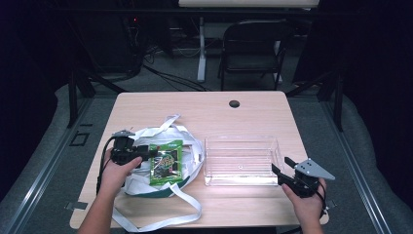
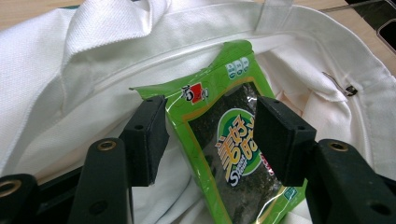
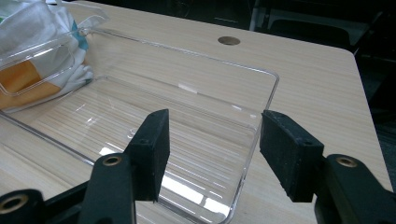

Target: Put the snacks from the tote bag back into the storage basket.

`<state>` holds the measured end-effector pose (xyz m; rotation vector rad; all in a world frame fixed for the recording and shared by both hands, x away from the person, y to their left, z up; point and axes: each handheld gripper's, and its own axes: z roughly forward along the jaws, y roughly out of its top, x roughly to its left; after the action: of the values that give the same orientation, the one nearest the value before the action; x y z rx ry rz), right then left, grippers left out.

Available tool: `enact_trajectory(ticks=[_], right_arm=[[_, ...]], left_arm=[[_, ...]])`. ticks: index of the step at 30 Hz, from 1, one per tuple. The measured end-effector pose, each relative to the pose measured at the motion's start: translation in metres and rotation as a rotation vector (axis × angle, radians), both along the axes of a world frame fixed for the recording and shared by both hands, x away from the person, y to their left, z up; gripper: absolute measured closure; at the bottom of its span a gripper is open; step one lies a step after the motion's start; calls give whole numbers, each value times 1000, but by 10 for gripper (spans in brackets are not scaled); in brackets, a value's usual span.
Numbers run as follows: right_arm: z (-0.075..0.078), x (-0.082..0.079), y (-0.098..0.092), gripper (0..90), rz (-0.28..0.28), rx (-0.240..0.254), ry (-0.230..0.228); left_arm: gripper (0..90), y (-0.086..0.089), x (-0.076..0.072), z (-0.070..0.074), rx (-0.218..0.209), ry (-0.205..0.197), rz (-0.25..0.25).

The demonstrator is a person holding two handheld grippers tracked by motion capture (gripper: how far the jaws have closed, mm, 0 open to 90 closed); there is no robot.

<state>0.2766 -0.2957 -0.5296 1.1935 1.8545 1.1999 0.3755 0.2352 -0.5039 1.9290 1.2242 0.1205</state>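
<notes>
L claw (image 2: 210, 135) straddling green seaweed pkt (image 2: 233, 140) on white tote (image 2: 93, 56), jaws apart, not pinching; R claw (image 3: 212, 154) hovering open at clear tray (image 3: 261, 116).

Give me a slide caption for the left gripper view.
Left gripper open around a green seaweed snack packet lying on a white cloth bag.

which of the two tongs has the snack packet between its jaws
The left tongs, over the white bag: the green snack packet sits between their open jaws. The right tongs straddle the clear tray's corner.
</notes>
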Motion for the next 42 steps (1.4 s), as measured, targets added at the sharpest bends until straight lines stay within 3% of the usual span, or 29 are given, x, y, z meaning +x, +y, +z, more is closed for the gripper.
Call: enact_trajectory(ticks=[19,24,30,42], right_arm=[[0,0,0,427,9,-3,1],[0,0,1,427,8,-3,-2],[0,-1,1,427,6,3,-8],[1,-1,1,427,11,-3,-7]], left_arm=[[369,-8,11,-18,17,163,24],[364,-13,16,-23,27,185,7],[354,-17,22,-28,-5,223,-13],[323,-23,30,-37,-23,269,-46]])
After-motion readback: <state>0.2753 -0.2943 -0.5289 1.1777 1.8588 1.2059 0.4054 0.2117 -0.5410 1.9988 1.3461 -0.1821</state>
